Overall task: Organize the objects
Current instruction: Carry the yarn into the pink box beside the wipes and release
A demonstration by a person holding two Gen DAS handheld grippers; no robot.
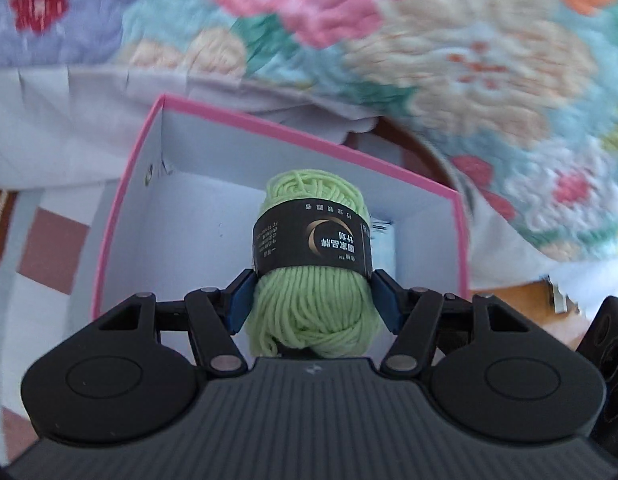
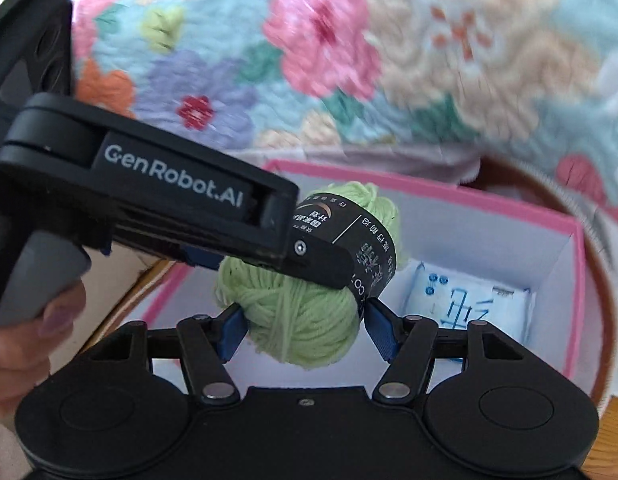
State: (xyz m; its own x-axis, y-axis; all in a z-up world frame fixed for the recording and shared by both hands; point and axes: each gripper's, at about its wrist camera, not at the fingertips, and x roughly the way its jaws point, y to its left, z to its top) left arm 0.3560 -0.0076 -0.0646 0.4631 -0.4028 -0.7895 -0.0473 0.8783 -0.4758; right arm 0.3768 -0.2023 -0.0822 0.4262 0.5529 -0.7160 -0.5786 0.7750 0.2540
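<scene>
Yarn skein [image 1: 313,264], pale green w/ a black label band, sits clamped in both tools: left tool [image 1: 313,300] and right tool [image 2: 303,328] each pinch its near end. Long axis runs straight ahead of the tools, over the pink box [image 1: 121,200] just below. Looks ready to lower in.

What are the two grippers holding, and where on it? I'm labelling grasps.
Both hold one green yarn ball above the pink box. The left gripper clamps its sides just below the black paper band; the right gripper clamps the lower end.
</scene>
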